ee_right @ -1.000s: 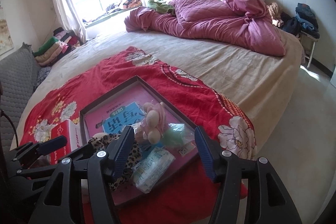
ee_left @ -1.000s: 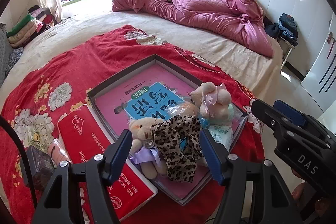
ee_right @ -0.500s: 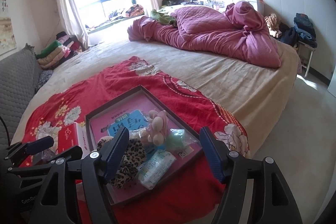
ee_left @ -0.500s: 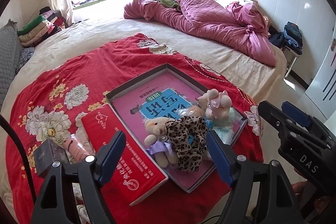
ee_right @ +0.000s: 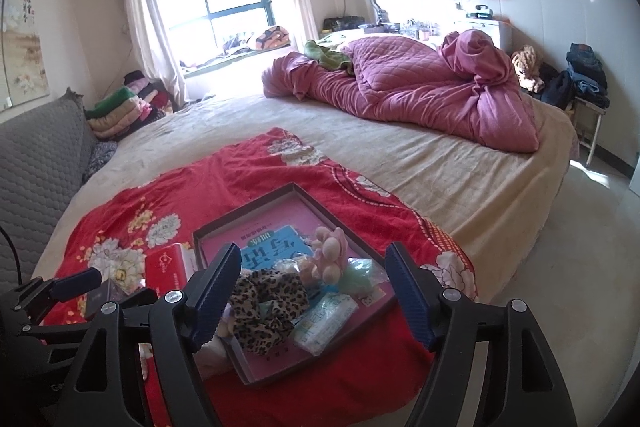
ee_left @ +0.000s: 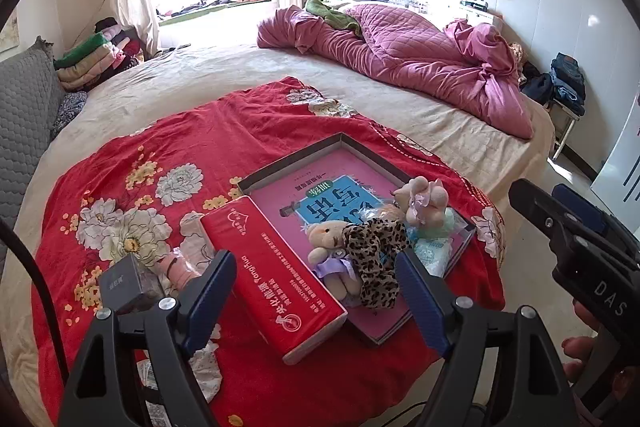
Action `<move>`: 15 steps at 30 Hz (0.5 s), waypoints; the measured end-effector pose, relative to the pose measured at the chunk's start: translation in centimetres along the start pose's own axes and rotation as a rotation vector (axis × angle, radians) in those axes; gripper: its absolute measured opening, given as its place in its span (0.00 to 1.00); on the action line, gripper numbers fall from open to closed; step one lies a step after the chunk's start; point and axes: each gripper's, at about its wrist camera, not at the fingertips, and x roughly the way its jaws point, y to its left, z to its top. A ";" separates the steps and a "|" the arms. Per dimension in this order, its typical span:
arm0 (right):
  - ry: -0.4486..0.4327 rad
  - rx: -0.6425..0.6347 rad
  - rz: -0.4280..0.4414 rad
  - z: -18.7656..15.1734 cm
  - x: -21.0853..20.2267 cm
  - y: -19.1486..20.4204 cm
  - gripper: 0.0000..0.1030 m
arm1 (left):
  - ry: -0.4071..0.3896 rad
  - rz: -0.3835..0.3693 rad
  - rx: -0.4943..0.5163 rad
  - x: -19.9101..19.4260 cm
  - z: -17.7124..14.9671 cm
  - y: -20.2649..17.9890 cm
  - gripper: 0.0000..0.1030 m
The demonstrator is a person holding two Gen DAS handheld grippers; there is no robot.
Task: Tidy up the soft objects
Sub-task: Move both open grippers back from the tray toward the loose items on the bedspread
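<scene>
Judging by the tray (ee_left: 362, 335), most seemed done: bear (ee_left: 334, 247), leopard cloth (ee_left: 376, 259) and pink toy (ee_left: 424, 201) lay inside. Left gripper (ee_left: 316, 301) and right gripper (ee_right: 312, 297) hung wide apart, holding nothing; a pink item (ee_left: 176, 267) remained outside.

Each gripper, left gripper (ee_left: 316, 301) and right gripper (ee_right: 316, 297), has black angular arms with silver screws and ribbed blue fingers (ee_left: 210, 297). White letters "DAS" mark the right one's side; bare fingertips show beneath it.

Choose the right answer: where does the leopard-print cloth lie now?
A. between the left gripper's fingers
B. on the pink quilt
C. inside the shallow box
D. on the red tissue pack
C: the leopard-print cloth lies inside the shallow box, beside the small teddy bear, and neither gripper holds it.
</scene>
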 end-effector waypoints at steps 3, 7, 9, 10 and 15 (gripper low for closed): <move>-0.010 -0.005 0.005 0.1 -0.7 0.3 0.73 | -0.013 0.008 -0.005 -0.8 0.0 0.4 0.79; -0.020 -0.012 0.010 0.1 -1.7 0.8 0.73 | -0.023 0.015 -0.010 -1.8 -0.3 0.7 0.79; -0.026 -0.020 0.013 0.1 -2.1 1.2 0.73 | -0.028 0.017 -0.014 -2.3 -0.4 1.0 0.79; -0.030 -0.023 0.015 0.1 -2.3 1.4 0.73 | -0.030 0.019 -0.018 -2.5 -0.5 1.1 0.79; -0.036 -0.039 0.033 0.0 -3.2 2.5 0.73 | -0.033 0.032 -0.035 -3.6 -1.0 2.4 0.79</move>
